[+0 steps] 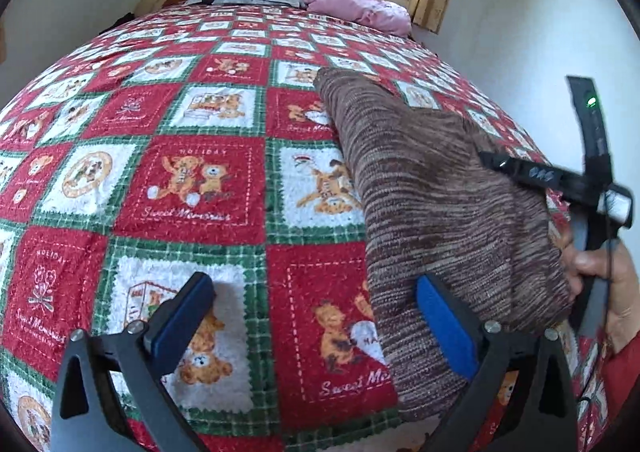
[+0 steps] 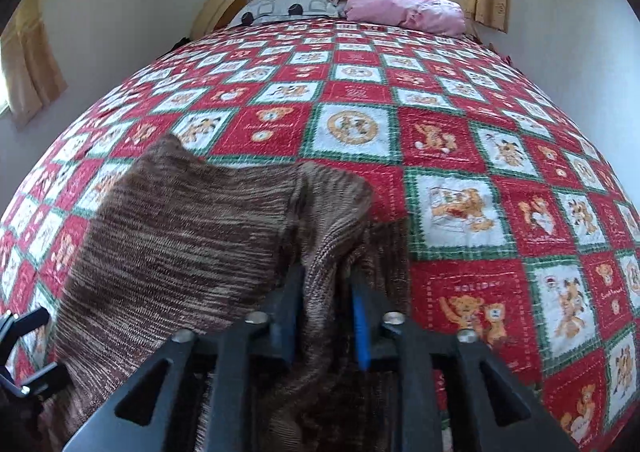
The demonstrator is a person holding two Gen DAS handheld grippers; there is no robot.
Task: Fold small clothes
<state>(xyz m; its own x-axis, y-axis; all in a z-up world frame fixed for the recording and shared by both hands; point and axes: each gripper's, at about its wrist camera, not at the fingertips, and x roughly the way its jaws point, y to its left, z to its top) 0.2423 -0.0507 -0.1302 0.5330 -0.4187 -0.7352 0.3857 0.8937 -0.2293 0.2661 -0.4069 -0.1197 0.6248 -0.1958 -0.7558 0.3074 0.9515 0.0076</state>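
Right wrist view: brown knit garment [image 2: 192, 236] soft, limp, light; fold between right gripper [image 2: 326, 316] pads, grip slack. Left gripper [image 1: 316, 328] released. Best hold: edge or corner.

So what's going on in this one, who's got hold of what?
A person with a handheld gripper in each hand is folding a brown knit garment on a bed covered by a red, green and white teddy-bear quilt. The right gripper has a bunched fold of the knit between its fingers, though the pads do not look pressed onto it. The left gripper is wide open over the quilt, one finger against the garment's edge. Two pillows lie by the headboard.
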